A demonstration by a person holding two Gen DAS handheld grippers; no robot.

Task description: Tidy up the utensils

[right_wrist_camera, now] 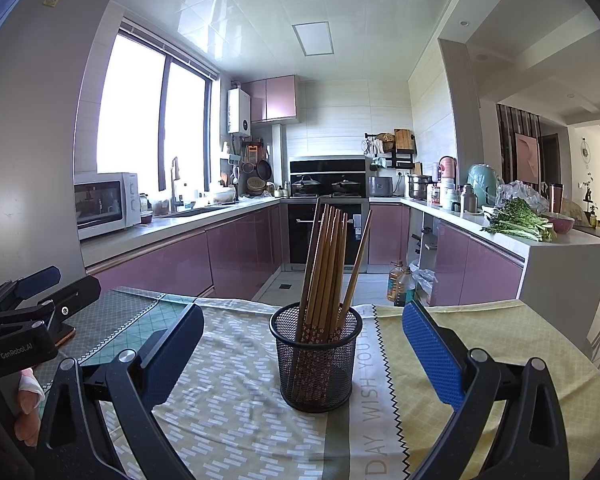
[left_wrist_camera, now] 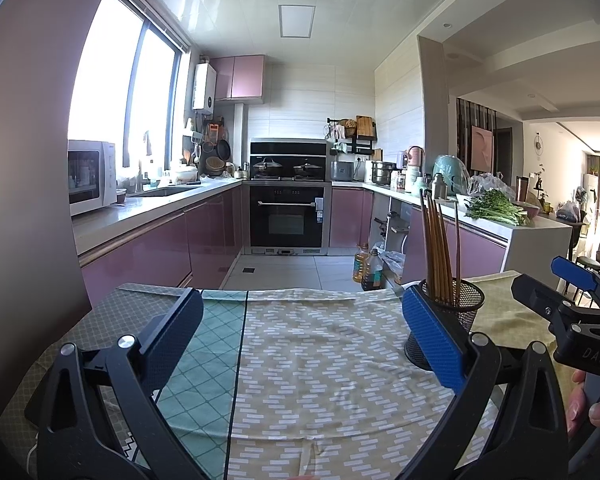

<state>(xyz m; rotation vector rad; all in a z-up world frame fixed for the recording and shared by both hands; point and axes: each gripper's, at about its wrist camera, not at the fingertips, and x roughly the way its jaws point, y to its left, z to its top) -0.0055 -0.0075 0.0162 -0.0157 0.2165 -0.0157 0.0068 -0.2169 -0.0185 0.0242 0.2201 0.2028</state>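
A black mesh cup (right_wrist_camera: 316, 356) stands upright on the patterned tablecloth (right_wrist_camera: 228, 408), holding several wooden chopsticks (right_wrist_camera: 324, 264) that lean slightly. My right gripper (right_wrist_camera: 304, 344) is open and empty, its fingers either side of the cup without touching it. My left gripper (left_wrist_camera: 300, 336) is open and empty over bare cloth (left_wrist_camera: 324, 360); the mesh cup (left_wrist_camera: 460, 312) with the chopsticks (left_wrist_camera: 436, 248) is just behind its right finger (left_wrist_camera: 432, 340). The right gripper's body (left_wrist_camera: 572, 320) shows at the right edge of the left wrist view.
The table's far edge (left_wrist_camera: 292, 292) drops to the kitchen floor. Oil bottles (left_wrist_camera: 368, 268) stand on the floor beyond it. A counter with greens (right_wrist_camera: 516, 224) is at the right, and purple cabinets (right_wrist_camera: 172, 256) run along the left. The left gripper's body (right_wrist_camera: 24, 320) is at the left.
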